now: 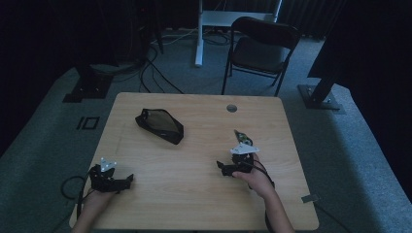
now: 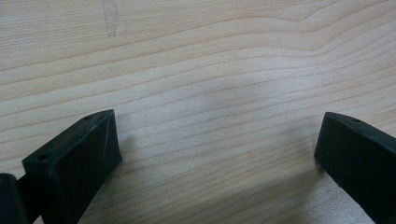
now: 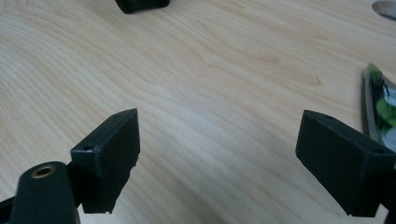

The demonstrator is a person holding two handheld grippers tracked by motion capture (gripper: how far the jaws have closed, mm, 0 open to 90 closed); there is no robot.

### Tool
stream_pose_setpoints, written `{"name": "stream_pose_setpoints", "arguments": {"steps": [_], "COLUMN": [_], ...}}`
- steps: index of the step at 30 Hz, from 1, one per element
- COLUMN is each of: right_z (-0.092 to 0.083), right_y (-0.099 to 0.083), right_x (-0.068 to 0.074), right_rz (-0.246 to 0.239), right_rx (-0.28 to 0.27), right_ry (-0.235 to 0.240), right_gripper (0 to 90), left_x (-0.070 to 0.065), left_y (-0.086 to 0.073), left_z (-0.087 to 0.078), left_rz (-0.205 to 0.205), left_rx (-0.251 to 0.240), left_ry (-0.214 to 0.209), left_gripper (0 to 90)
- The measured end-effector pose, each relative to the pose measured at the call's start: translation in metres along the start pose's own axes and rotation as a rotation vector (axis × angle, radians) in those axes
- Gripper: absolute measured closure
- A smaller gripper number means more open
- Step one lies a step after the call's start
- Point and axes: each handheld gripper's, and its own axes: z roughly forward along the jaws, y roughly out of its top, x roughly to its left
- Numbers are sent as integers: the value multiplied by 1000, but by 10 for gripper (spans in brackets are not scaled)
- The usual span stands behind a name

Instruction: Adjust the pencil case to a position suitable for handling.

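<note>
A black zip pouch [image 1: 160, 125] lies on the wooden table [image 1: 194, 194] at the back left; its near edge shows in the right gripper view [image 3: 142, 4]. A small green and silver packet [image 1: 241, 136] lies right of centre, just beyond my right gripper [image 1: 233, 160]. In the right gripper view that packet [image 3: 378, 109] sits beside the right jaw, outside the gap. The right gripper [image 3: 217, 135] is open over bare wood. Near the front left corner, my left gripper [image 1: 121, 180] rests in a hand. It [image 2: 217, 137] stands open with only table between the jaws.
A round cable hole [image 1: 231, 108] sits near the table's back edge. A black folding chair [image 1: 260, 48] stands on the carpet beyond the table, with cables and stand feet around it. Each gripper trails a cable over the front edge.
</note>
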Motion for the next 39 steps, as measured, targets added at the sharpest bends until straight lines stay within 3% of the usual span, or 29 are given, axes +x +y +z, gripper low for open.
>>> {"name": "stream_pose_setpoints", "arguments": {"steps": [13, 39], "right_z": [18, 54], "right_y": [21, 59], "right_x": [7, 26], "right_rz": [2, -48], "right_rx": [-29, -72], "right_ry": [28, 89], "right_gripper": [136, 153], "left_x": [0, 0], "left_y": [0, 0], "left_z": [0, 0], "left_rz": [0, 0], "left_rx": [0, 1], "left_ry": [0, 0], "left_gripper": [2, 2]}}
